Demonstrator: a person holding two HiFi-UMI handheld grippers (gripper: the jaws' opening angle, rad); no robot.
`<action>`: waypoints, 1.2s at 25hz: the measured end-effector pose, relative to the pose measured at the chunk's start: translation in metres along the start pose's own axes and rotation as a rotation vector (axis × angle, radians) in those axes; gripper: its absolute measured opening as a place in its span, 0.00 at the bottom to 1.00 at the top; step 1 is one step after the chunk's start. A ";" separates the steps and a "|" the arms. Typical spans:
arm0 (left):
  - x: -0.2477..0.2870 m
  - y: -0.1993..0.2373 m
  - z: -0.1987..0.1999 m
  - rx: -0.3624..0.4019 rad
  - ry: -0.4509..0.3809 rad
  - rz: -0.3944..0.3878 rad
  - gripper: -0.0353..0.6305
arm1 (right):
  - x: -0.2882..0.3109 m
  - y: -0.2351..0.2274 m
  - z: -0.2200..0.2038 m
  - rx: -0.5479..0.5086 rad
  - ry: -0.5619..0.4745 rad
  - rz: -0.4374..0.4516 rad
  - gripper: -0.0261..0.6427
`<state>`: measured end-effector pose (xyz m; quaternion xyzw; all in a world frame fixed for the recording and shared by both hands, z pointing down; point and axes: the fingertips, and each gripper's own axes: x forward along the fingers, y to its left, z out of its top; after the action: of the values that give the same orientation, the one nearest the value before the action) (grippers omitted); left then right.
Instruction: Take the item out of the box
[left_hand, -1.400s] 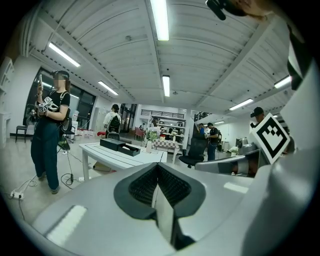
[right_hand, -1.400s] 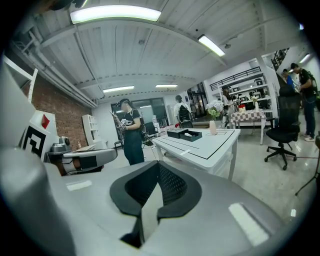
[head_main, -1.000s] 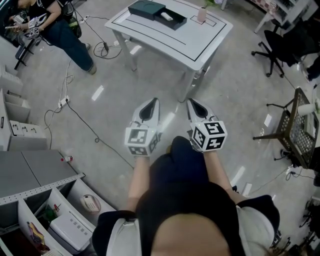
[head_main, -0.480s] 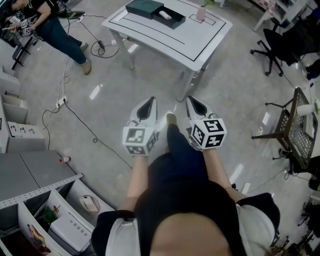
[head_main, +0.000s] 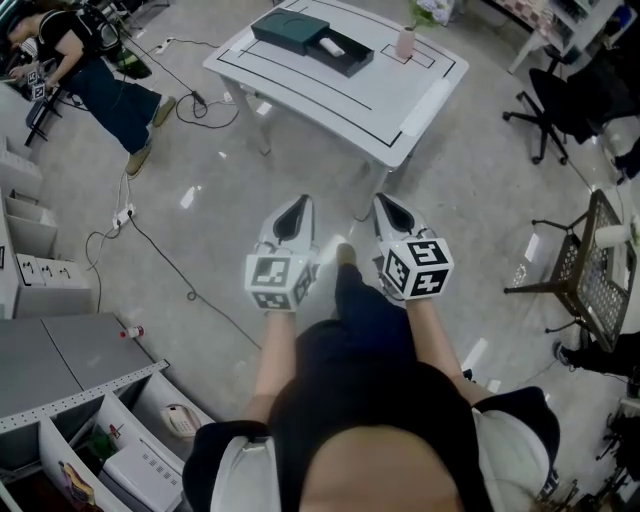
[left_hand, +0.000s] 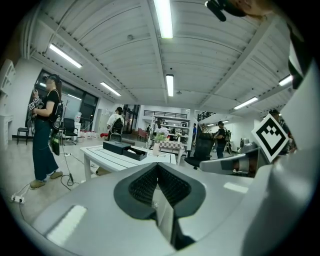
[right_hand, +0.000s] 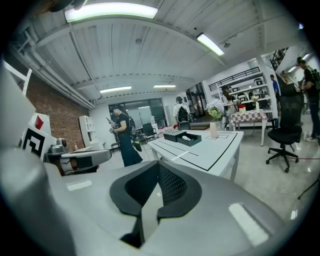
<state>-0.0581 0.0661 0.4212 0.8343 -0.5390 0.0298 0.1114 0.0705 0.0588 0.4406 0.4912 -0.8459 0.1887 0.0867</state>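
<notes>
The left gripper and the right gripper are both hanging clenched and empty above the floor. The white item is lying in the open box on the table, well apart from both tools and ahead of them.

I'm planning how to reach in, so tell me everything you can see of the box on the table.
The box is dark, shallow and rectangular. It lies open and flat on the white table, near its far edge. What looks like its dark lid lies flat right beside it. A small white item lies inside. The material cannot be told.
</notes>
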 end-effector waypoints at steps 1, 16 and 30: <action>0.005 0.002 0.002 0.001 -0.002 -0.002 0.07 | 0.004 -0.002 0.003 -0.001 0.000 -0.001 0.04; 0.057 0.044 0.016 -0.003 -0.003 0.007 0.07 | 0.074 -0.011 0.037 -0.028 0.024 0.027 0.04; 0.132 0.075 0.017 -0.030 0.035 -0.013 0.07 | 0.138 -0.049 0.057 -0.012 0.069 -0.007 0.04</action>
<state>-0.0727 -0.0848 0.4388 0.8353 -0.5321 0.0357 0.1336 0.0455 -0.0961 0.4462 0.4869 -0.8418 0.2000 0.1195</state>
